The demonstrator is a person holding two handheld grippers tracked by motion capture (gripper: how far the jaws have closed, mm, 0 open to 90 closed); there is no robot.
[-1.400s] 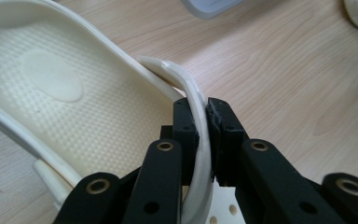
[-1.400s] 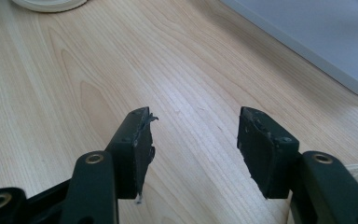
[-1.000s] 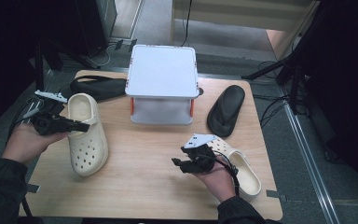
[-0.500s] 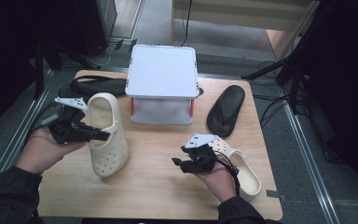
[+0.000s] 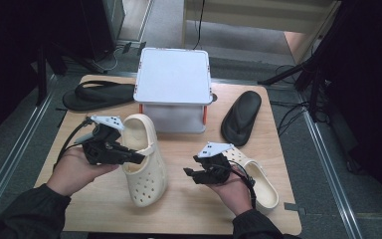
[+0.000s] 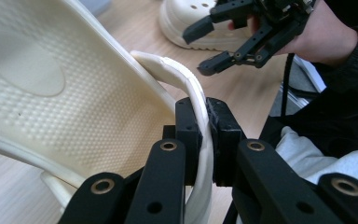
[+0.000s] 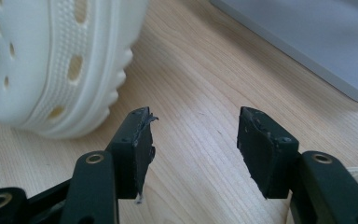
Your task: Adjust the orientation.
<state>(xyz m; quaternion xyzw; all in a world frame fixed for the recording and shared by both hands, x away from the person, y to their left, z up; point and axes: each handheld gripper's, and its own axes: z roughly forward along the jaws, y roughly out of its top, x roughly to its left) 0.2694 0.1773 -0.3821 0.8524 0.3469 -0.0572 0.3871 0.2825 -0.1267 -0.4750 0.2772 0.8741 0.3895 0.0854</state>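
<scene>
the right hand is hiding part of the second clog; the box is covering the counter behind it.

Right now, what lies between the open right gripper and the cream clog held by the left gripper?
Nothing: bare wooden table separates the right gripper from the cream clog, as the high view shows.

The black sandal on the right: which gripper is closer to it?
Right. The right gripper hovers just below-left of the black sandal; the left gripper, clamped on a cream clog, sits farther left.
</scene>
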